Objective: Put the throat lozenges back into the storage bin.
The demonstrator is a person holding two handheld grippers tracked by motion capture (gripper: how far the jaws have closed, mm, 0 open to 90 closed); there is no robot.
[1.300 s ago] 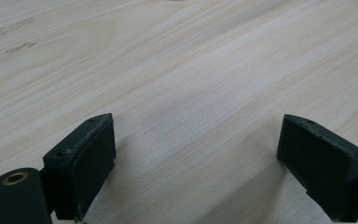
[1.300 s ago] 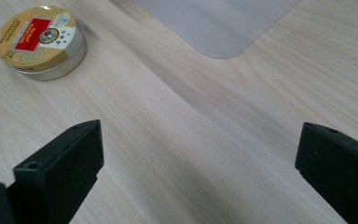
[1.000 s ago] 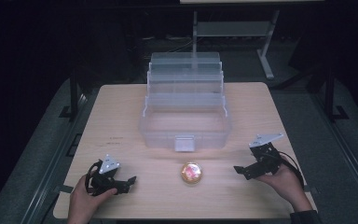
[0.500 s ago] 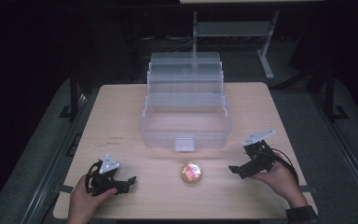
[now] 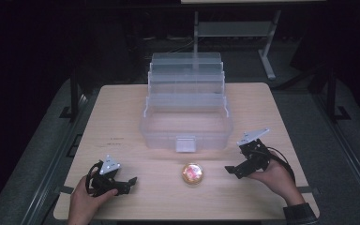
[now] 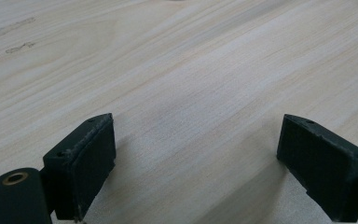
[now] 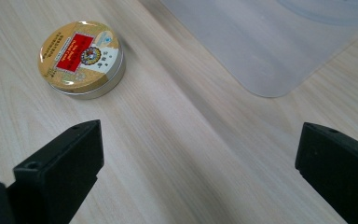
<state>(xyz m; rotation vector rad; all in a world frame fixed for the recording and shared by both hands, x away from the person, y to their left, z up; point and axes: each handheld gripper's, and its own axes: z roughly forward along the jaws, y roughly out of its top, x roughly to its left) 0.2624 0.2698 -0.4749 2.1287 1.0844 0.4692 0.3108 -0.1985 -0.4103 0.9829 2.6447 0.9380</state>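
Observation:
A small round tin (image 5: 192, 173) with a gold and red lid lies on the wooden table (image 5: 122, 112), just in front of a clear plastic tiered box (image 5: 186, 119) that stands open. My right gripper (image 5: 231, 170) hovers to the right of the tin, open, its jaws pointing toward it. In the right gripper view the tin (image 7: 81, 58) lies ahead at upper left, beyond the gripper (image 7: 198, 170), and a corner of the clear box (image 7: 265, 46) is at upper right. My left gripper (image 5: 127, 183) rests open near the front left, with only bare table between its jaws (image 6: 193, 163).
The box has a small front latch (image 5: 186, 144) facing the tin. A metal stand (image 5: 234, 28) stands beyond the table's far edge. Dark floor surrounds the table. Faint pencil marks (image 5: 116, 140) lie left of the box.
My right gripper has moved left and slightly forward, toward the tin. The left gripper and the tin have stayed where they were.

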